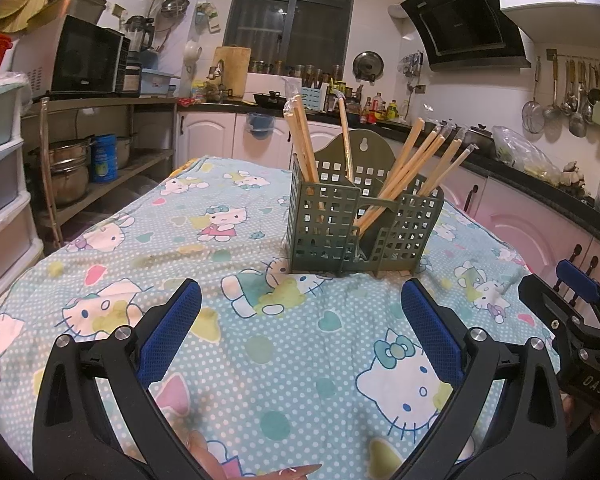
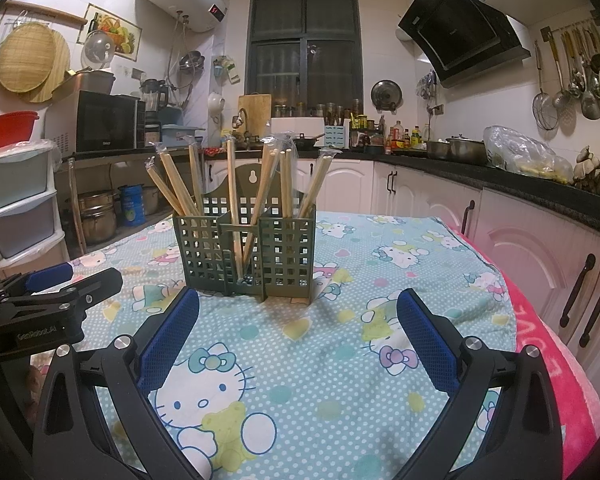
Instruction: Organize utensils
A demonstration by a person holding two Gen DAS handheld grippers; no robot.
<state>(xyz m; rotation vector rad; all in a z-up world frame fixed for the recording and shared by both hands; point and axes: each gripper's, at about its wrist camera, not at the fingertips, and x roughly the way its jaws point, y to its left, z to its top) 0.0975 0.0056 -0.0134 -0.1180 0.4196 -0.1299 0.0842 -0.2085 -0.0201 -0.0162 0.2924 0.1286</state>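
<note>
A dark green lattice utensil holder (image 1: 340, 228) (image 2: 248, 248) stands on the table with the cartoon-cat cloth (image 1: 180, 248) (image 2: 340, 360). Several wrapped wooden chopsticks (image 1: 412, 160) (image 2: 268, 184) lean out of its compartments. My left gripper (image 1: 300, 300) is open just short of the holder, nothing between its blue pads (image 1: 172, 328). My right gripper (image 2: 298, 308) is open too, close in front of the holder and empty. Each gripper shows in the other's view: the right gripper (image 1: 580, 312) at the right edge, the left gripper (image 2: 56, 292) at the left edge.
A pink towel (image 2: 552, 344) hangs over the table's right side, next to white cabinet doors (image 2: 540, 248). Plastic drawers (image 1: 0, 200) and a metal shelf with pots (image 1: 80, 168) stand at the left. The counter behind carries bottles, pots and a bag. A fingertip (image 1: 296, 470) shows at the bottom.
</note>
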